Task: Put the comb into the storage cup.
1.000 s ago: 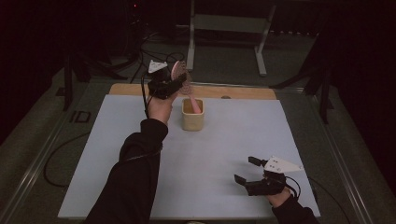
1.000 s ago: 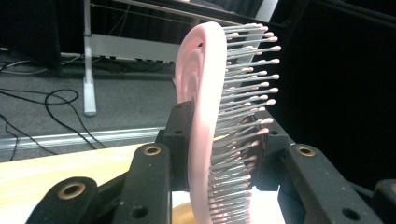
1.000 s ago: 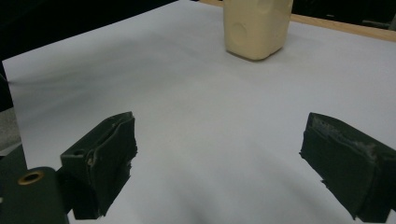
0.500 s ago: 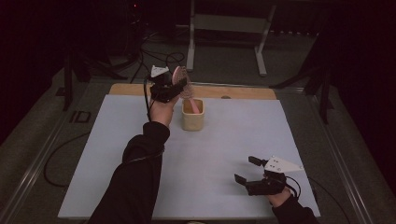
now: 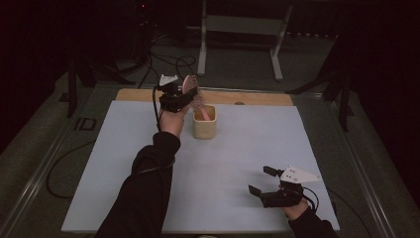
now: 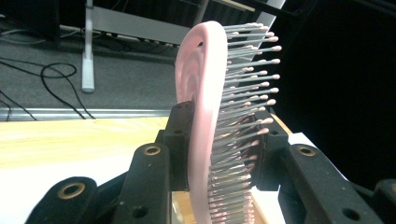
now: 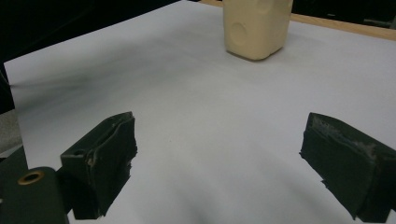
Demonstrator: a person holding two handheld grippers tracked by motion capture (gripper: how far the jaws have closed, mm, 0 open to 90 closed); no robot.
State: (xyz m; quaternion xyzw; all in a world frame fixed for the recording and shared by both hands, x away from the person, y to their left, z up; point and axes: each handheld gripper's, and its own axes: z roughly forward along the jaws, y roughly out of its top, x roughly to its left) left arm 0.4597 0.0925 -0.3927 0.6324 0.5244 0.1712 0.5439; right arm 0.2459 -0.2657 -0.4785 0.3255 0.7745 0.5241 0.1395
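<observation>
Dark floor and cables surround your white table sheet (image 5: 148, 148). From the high view, your left gripper (image 5: 179, 97) sits at the far edge, pinching the head of a pink hairbrush (image 5: 190, 89), whose handle runs down and to the right into the cream cup (image 5: 204, 128). The brush's long axis is tilted, head up and away, handle tip already inside the cup's mouth, so your likely next move is straight down along that line. Your right gripper (image 5: 265, 181) rests near you, well apart from the cup, so the left hand is plainly the nearer one.

Along the left gripper view, both jaws are pressed onto the hairbrush (image 6: 205, 116): one on its pink back, one into the bristles, which face right.

Through the right gripper view, your jaws stand spread with nothing between them, and the cup (image 7: 257, 28) stands upright ahead.
</observation>
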